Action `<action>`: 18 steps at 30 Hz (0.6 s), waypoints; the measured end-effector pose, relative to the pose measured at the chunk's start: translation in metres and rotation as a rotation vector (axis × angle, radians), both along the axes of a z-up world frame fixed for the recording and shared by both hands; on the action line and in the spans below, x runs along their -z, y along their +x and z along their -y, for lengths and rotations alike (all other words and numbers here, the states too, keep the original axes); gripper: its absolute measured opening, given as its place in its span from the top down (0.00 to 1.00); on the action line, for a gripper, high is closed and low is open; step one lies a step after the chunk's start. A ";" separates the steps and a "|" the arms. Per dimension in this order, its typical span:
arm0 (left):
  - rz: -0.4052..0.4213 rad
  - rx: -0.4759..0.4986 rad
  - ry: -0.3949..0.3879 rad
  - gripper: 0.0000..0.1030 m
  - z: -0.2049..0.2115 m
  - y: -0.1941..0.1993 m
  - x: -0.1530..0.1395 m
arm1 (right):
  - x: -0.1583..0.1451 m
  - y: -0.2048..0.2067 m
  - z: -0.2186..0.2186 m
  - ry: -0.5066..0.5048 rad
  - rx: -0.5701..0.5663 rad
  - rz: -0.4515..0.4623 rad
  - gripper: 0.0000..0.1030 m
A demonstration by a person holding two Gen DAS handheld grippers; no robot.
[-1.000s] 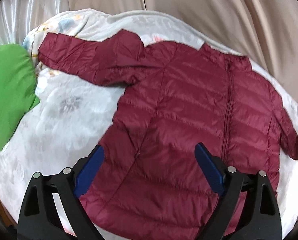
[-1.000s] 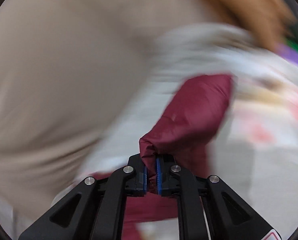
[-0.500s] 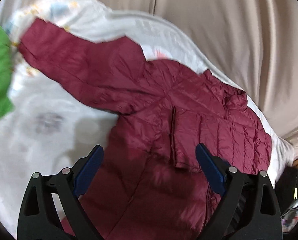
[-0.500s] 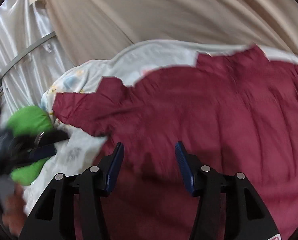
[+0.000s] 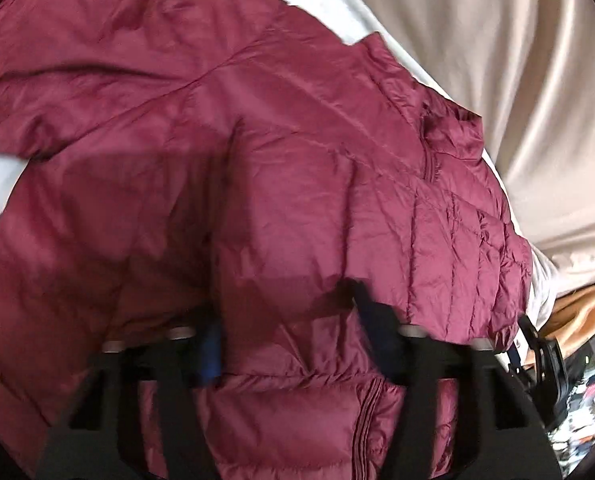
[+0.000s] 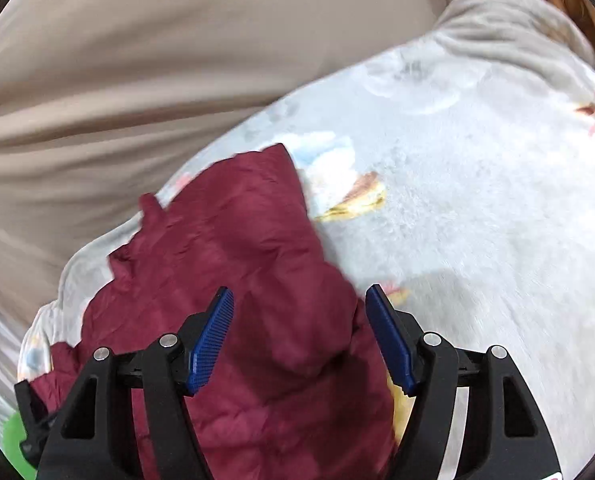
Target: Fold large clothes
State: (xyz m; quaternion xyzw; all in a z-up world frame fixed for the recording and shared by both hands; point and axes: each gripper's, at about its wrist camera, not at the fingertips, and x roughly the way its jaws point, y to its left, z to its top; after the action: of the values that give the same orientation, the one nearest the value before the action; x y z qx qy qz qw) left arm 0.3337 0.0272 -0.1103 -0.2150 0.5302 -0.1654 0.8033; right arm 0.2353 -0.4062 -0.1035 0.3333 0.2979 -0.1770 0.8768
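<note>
Your left gripper [image 5: 293, 336] sits low against the quilted maroon puffer jacket [image 5: 297, 184], and motion blur smears its dark blue finger pads [image 5: 211, 350], so you cannot tell whether they touch the fabric. The jacket's hem and its far sleeve run off the left wrist picture's bottom and left edges. At that picture's right rim, black hardware [image 5: 545, 360] and coloured clutter are too squeezed and blurred to name.

In your right wrist view the jacket's lower part passes under the open right gripper [image 6: 299, 340] and out of frame. A bright green patch [image 6: 11, 440] (cut by the rim) cannot be identified. The pale printed fleece blanket [image 6: 477, 200] shows smeared, unreadable motifs.
</note>
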 end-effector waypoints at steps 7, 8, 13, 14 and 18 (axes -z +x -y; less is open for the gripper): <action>0.251 -0.071 -0.031 0.97 -0.012 0.012 -0.051 | -0.017 0.018 -0.004 -0.037 -0.083 0.103 0.92; 0.281 -0.082 -0.017 0.97 -0.013 0.015 -0.056 | -0.029 0.012 -0.007 -0.052 -0.074 0.157 0.92; 0.198 -0.060 0.139 0.93 0.009 0.048 -0.008 | 0.017 0.045 -0.005 -0.076 -0.085 -0.086 0.88; 0.151 -0.058 0.129 0.93 0.009 0.050 0.011 | 0.036 0.046 -0.005 -0.063 -0.102 -0.156 0.88; 0.171 -0.133 0.104 0.67 -0.009 0.026 -0.003 | 0.000 0.002 -0.016 -0.091 -0.048 -0.049 0.69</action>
State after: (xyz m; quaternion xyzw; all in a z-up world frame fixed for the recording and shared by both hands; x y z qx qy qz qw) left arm 0.3597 0.0365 -0.1072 -0.1927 0.4522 -0.1019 0.8649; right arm 0.2370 -0.3905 -0.1034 0.2815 0.3190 -0.1774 0.8874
